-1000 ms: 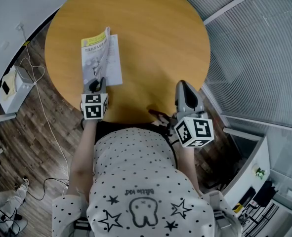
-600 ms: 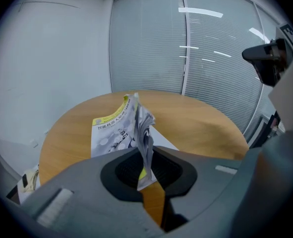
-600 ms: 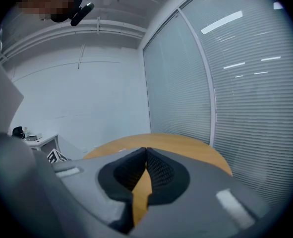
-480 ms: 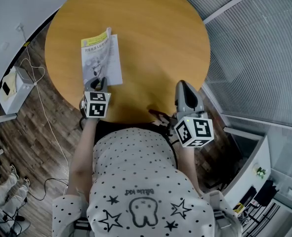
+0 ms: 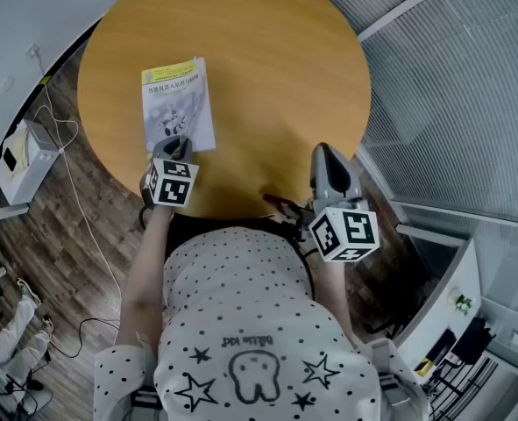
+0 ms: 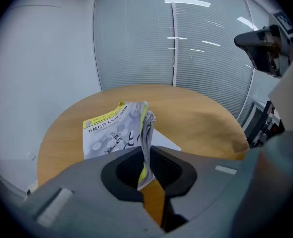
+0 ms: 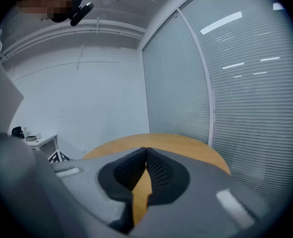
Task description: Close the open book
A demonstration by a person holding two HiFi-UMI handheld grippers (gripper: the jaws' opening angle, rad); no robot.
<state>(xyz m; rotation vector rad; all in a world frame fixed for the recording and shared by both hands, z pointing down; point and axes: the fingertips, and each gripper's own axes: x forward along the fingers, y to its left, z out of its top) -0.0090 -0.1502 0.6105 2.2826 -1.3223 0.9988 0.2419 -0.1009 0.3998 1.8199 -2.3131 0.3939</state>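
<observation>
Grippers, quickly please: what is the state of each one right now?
Left gripper: closed on the raised pages of the book.
Right gripper: closed, holding nothing.

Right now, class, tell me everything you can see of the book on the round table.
The book is a thin paperback with a grey-white printed cover and a yellow band along its far edge. It lies near the left edge of the round wooden table. It is not fully shut: the left gripper pinches the cover's near corner, which curls up, and a white page shows beneath.
</observation>
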